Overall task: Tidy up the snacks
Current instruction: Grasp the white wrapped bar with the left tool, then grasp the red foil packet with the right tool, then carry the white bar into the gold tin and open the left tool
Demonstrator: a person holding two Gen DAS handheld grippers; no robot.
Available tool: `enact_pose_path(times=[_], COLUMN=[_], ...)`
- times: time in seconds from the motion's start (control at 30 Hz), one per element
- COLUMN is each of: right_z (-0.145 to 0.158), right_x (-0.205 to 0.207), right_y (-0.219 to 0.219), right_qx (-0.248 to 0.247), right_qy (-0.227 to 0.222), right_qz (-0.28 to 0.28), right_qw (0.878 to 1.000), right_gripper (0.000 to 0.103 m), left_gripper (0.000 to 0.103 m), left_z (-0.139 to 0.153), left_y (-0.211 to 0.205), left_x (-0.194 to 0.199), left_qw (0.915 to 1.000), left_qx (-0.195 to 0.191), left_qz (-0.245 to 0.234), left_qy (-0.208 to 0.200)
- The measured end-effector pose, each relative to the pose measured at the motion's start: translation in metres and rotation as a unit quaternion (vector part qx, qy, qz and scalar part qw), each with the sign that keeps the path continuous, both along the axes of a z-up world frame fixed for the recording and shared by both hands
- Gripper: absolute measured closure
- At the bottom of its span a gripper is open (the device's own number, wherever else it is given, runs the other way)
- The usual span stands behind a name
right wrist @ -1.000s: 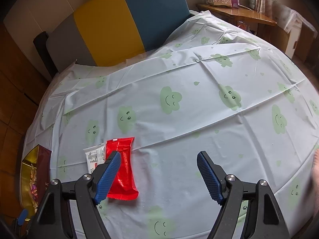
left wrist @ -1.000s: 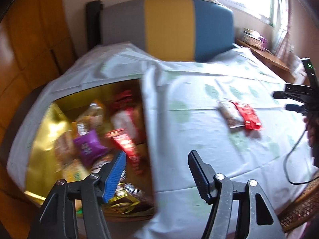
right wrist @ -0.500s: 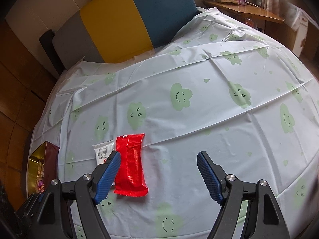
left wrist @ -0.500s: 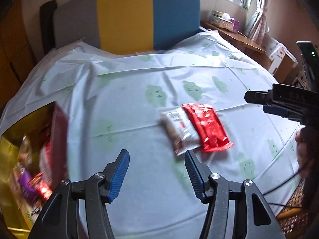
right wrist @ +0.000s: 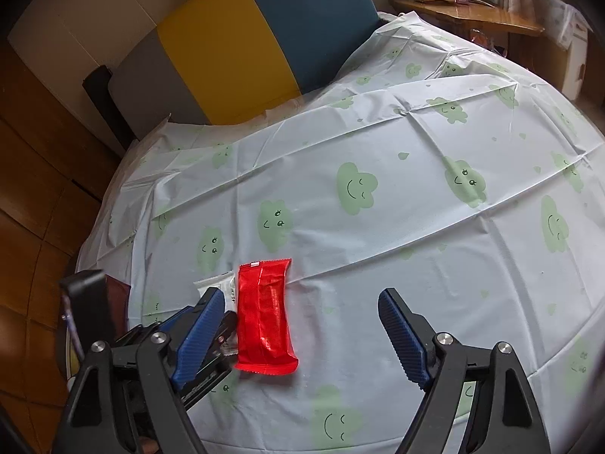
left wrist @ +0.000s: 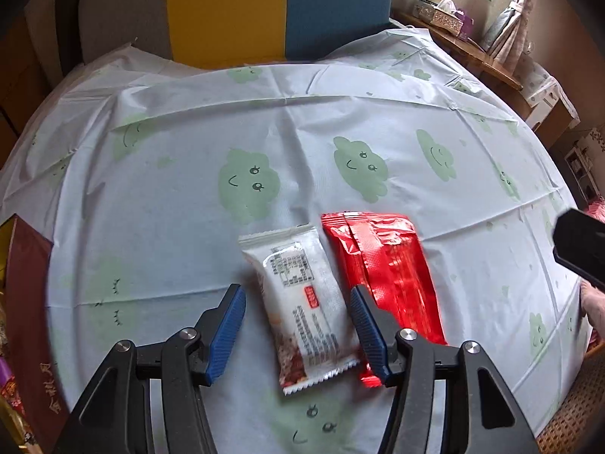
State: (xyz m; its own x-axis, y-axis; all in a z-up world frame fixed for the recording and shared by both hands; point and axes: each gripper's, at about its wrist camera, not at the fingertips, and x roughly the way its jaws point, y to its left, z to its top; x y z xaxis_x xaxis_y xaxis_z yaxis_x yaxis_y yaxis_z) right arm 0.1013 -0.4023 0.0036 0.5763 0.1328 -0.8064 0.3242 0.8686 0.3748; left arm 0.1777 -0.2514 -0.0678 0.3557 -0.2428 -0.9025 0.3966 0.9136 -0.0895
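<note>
swung over from the box, left tool [left wrist: 297, 325] now straddles the white snack packet [left wrist: 302, 302], jaws apart; light, crinkly, slippery, so pinch mid-body.

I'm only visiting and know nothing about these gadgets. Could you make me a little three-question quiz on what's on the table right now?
1. True or false: the white snack packet lies between the left gripper's open fingers.
2. Which lies right beside the white packet? A) a red packet B) a green bottle C) a spoon
3. Fill in: the tablecloth is printed with green smiling ____.

Key: 1 true; 2 A; 3 clouds.
</note>
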Motion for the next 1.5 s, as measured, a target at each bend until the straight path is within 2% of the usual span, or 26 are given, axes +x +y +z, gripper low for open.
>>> enact_pose_path(times=[0.07, 0.13, 0.17, 0.27, 0.47, 0.63, 0.77, 0.93, 1.23, 1.27, 1.33, 1.37, 1.5], right_z=[-0.001, -0.002, -0.003, -0.006, -0.019, -0.033, -0.044, -0.054, -0.068, -0.069, -0.073, -0.072, -0.072], right_x=[0.0, 0.0, 0.001, 0.002, 0.008, 0.016, 0.027, 0.04, 0.054, 0.055, 0.056, 0.055, 0.052], right_y=[0.0, 0.001, 0.002, 0.004, 0.014, 0.028, 0.043, 0.059, 0.072, 0.073, 0.078, 0.083, 0.093], right_qx=[0.0, -0.003, -0.005, -0.011, -0.034, -0.058, -0.074, -0.09, -0.122, -0.125, -0.131, -0.148, -0.159], right_qy=[0.001, 0.005, 0.007, 0.012, 0.04, 0.063, 0.072, 0.062, 0.063, 0.066, 0.073, 0.073, 0.071], right_qz=[0.0, 0.001, 0.002, 0.007, 0.023, 0.048, 0.074, 0.092, 0.107, 0.11, 0.126, 0.134, 0.158], right_qw=[1.0, 1.0, 1.0, 1.0, 0.998, 0.995, 0.992, 0.99, 0.985, 0.984, 0.981, 0.977, 0.972], right_gripper=[0.019, 0.019, 0.019, 0.019, 0.019, 0.019, 0.019, 0.019, 0.022, 0.026, 0.045, 0.061, 0.063], left_gripper=[0.043, 0.051, 0.064, 0.067, 0.067, 0.067, 0.066, 0.066, 0.066, 0.066, 0.066, 0.066, 0.067], left_z=[-0.003, -0.005, -0.004, -0.002, 0.002, 0.0, -0.001, -0.002, -0.006, -0.006, -0.007, -0.007, -0.005], left_y=[-0.002, 0.0, 0.002, 0.015, 0.053, 0.076, 0.087, 0.096, 0.097, 0.097, 0.096, 0.096, 0.099], left_x=[0.004, 0.006, 0.003, -0.009, -0.046, -0.083, -0.105, -0.11, -0.113, -0.113, -0.114, -0.115, -0.116], left_qw=[1.0, 1.0, 0.9998, 0.9994, 0.9992, 0.9971, 0.995, 0.995, 0.9936, 0.9934, 0.993, 0.9929, 0.9933], left_qx=[-0.004, 0.002, 0.007, -0.005, -0.006, 0.015, 0.014, -0.01, -0.02, -0.019, -0.018, -0.018, -0.024], left_qz=[0.0, -0.001, -0.003, -0.021, -0.021, -0.032, -0.032, -0.019, -0.014, -0.013, -0.012, -0.012, -0.009], left_qy=[-0.003, -0.009, -0.021, -0.026, -0.033, -0.068, -0.093, -0.097, -0.11, -0.112, -0.116, -0.117, -0.112])
